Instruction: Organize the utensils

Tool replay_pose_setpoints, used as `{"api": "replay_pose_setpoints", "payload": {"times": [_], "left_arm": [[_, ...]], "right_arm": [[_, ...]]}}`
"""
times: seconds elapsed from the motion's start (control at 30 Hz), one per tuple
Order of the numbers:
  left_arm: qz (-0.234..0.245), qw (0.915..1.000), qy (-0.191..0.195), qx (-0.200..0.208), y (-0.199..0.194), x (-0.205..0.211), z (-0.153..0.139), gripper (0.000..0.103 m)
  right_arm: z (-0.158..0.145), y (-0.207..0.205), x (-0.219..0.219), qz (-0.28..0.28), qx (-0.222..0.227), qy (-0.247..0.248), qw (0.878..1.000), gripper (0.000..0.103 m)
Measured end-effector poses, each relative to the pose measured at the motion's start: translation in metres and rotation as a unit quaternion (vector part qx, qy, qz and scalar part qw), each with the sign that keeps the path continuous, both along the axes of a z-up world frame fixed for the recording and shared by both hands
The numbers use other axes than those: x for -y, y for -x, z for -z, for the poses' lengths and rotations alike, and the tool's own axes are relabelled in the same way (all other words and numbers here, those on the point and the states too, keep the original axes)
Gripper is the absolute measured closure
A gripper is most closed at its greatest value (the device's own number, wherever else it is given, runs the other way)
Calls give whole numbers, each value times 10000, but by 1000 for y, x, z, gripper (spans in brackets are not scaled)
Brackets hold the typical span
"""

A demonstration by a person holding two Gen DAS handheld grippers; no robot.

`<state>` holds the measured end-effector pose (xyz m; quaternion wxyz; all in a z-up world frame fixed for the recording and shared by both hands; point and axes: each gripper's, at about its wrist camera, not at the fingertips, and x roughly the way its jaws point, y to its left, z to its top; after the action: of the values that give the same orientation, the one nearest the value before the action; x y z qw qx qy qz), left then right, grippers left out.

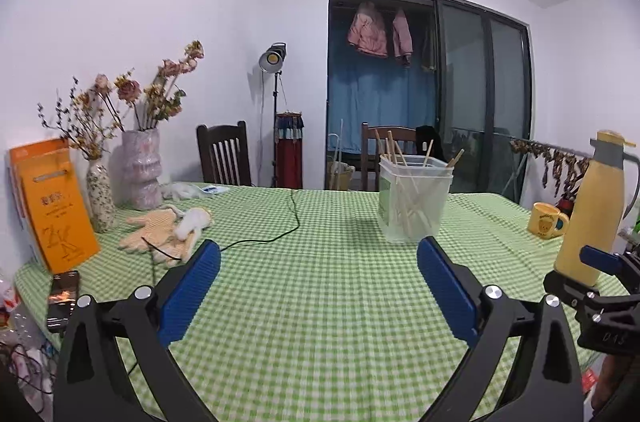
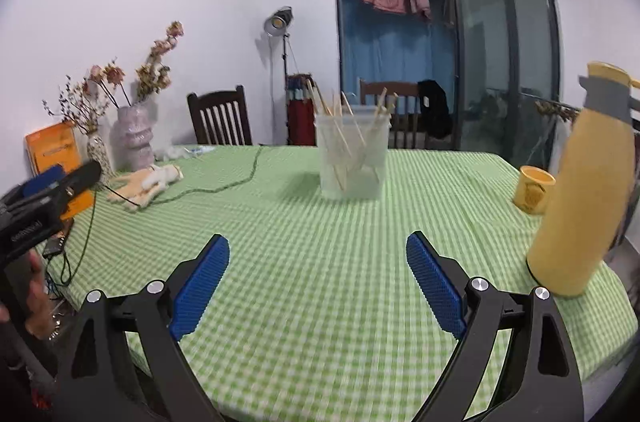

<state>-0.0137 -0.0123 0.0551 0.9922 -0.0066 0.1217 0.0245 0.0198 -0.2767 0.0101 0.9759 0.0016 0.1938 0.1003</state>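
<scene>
Left wrist view
Left gripper [image 1: 318, 258]: jaws spread wide, nothing between them, above the checked tablecloth [image 1: 320, 322].
Chopsticks [image 1: 400, 182]: standing loosely in the clear container [image 1: 414, 200], ahead and a little right of the gripper, well apart.
Yellow flask [image 1: 588, 210]: far right, beside the yellow mug [image 1: 546, 218].

Right wrist view
Right gripper [image 2: 318, 250]: jaws wide apart, empty.
Clear container: straight ahead, well apart, chopsticks leaning inside.
Gloves [image 2: 148, 184]: ahead to the left.
</scene>
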Motion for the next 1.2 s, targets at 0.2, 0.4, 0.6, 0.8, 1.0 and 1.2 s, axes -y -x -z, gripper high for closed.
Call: {"api": "replay_pose_setpoints", "payload": {"times": [0.2, 0.4, 0.6, 0.8, 1.0, 1.2], "left_arm": [[97, 9994, -102, -316, 23, 3, 7, 7], [181, 9997, -73, -157, 36, 2, 7, 7], [336, 9993, -54, -163, 37, 4, 6, 7], [375, 9992, -53, -140, 37, 6, 4, 7], [407, 9991, -72, -117, 38, 8, 4, 7], [416, 9990, -78, -124, 38, 9, 4, 7]], "right_arm": [[-1, 24, 1, 286, 27, -1, 9996, 16], [-5, 43, -10, 400, 299, 207, 9985, 13], [-4, 45, -15, 489, 398, 331, 9975, 13], [-4, 44, -10, 577, 366, 285, 9973, 13], [-4, 42, -9, 593, 295, 261, 9975, 13], [-4, 42, -9, 624, 280, 271, 9973, 13]]}}
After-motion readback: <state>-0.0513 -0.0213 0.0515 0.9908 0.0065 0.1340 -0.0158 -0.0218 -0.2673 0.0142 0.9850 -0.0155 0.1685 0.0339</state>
